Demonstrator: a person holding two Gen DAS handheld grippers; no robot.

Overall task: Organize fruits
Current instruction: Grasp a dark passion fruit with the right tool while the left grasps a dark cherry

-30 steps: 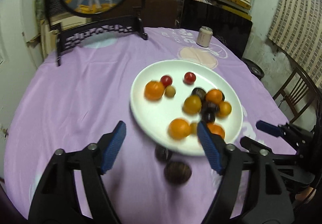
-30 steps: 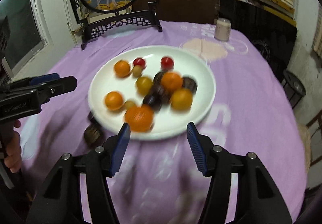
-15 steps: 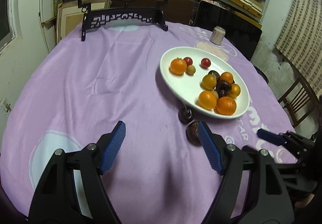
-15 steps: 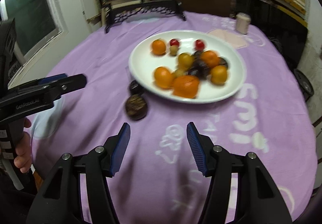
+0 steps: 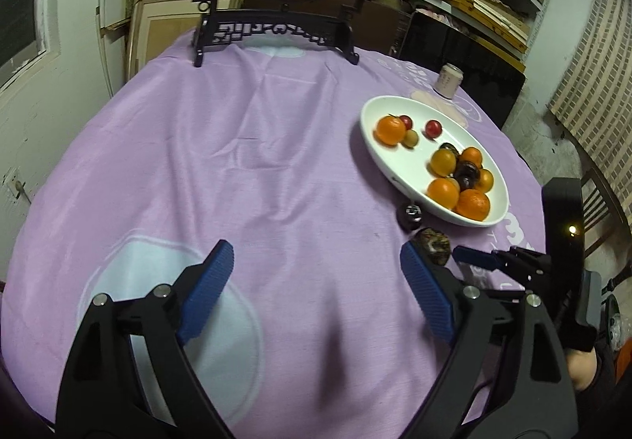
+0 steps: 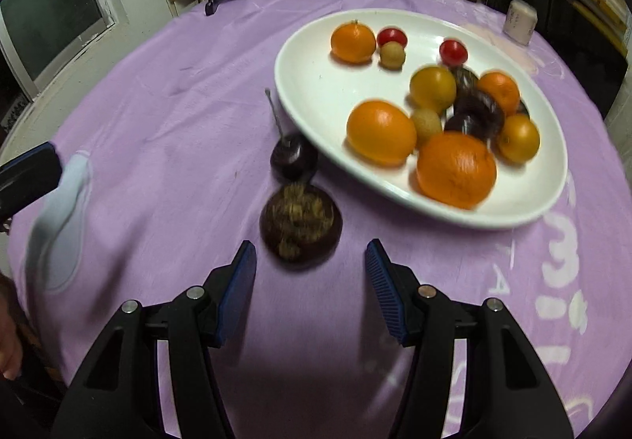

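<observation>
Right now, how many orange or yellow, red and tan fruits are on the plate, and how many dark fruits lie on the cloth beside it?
Orange or yellow fruits on the plate: 6
Red fruits on the plate: 2
Tan fruits on the plate: 2
Dark fruits on the cloth: 2
Total: 12
The dark ones piled on the plate are not counted.
</observation>
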